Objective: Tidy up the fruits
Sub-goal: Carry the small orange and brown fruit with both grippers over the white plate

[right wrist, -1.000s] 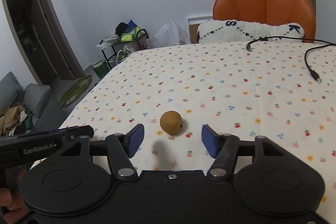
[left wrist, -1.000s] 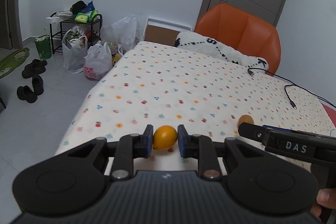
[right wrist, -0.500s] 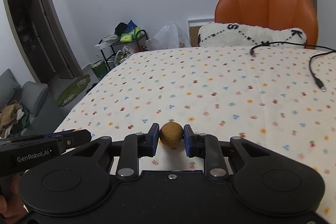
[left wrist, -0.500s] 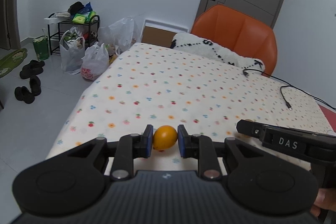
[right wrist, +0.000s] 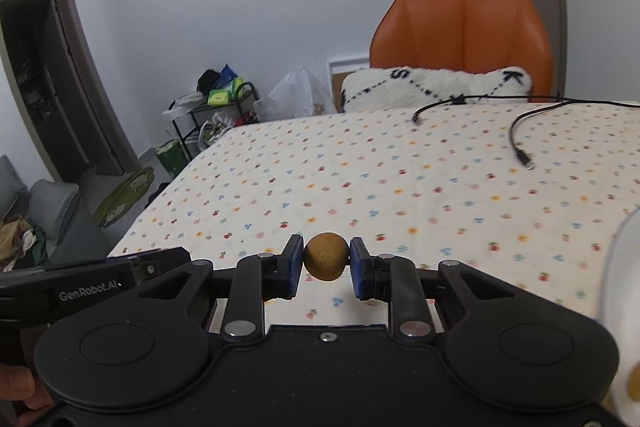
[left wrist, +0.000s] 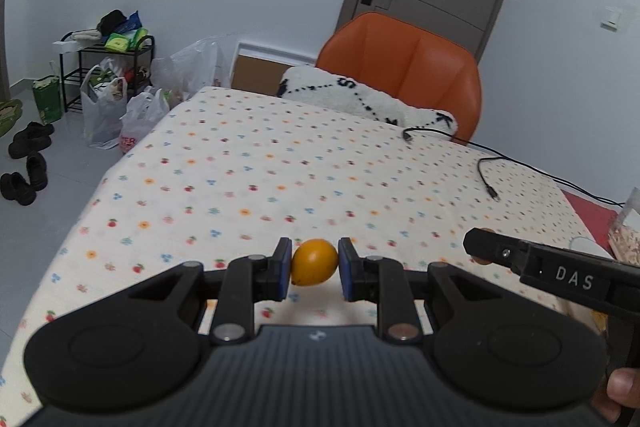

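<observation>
right hand-held gripper [right wrist: 326,263] just clamped brown fruit [right wrist: 326,256] | left hand-held gripper [left wrist: 313,263] holds orange [left wrist: 314,262], 12 o'clock | I've both lifted off worktop [left wrist: 280,167], ready to sort

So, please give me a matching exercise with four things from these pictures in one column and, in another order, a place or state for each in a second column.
Column one:
1. orange fruit
2. brown fruit
3. black cable
4. white cushion

Column two:
A. lies loose on the dotted tablecloth
B. held in the left claw
C. rests on the orange chair
D. held in the right claw

Pairs: 1-B, 2-D, 3-A, 4-C
</observation>
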`<state>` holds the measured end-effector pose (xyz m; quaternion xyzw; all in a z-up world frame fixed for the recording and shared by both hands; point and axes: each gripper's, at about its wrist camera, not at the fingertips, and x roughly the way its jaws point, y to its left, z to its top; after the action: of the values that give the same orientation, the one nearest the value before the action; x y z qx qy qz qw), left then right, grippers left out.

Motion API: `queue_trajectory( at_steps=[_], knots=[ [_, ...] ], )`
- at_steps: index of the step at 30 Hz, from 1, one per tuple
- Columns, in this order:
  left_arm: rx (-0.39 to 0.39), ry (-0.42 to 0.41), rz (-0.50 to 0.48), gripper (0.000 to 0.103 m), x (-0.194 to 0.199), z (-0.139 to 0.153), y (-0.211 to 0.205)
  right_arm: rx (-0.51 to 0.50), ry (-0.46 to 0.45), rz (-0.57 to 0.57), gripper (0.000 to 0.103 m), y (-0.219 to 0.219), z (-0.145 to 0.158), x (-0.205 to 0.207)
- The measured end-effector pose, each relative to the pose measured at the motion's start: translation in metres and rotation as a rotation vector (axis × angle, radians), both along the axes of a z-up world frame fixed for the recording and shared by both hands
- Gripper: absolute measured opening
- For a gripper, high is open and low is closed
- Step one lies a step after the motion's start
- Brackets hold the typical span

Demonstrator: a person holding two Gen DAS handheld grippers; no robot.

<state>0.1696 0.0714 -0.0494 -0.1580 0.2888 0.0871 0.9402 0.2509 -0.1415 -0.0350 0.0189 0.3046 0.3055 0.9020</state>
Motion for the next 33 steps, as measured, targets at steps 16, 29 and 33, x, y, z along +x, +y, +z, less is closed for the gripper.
queue_trajectory(
  at_steps=[16, 29, 33],
  knots=[
    [0.026, -0.041, -0.079, 0.023, -0.009, 0.017, -0.052, 0.046, -0.046, -0.058, 0.023, -0.053, 0.018, -0.025],
    [0.033, -0.057, -0.142, 0.023, -0.007, 0.023, -0.094, 0.066, -0.074, -0.117, 0.023, -0.097, 0.024, -0.036],
    [0.035, -0.061, -0.167, 0.023, -0.006, 0.024, -0.109, 0.07, -0.08, -0.142, 0.023, -0.112, 0.026, -0.039]
  ],
)
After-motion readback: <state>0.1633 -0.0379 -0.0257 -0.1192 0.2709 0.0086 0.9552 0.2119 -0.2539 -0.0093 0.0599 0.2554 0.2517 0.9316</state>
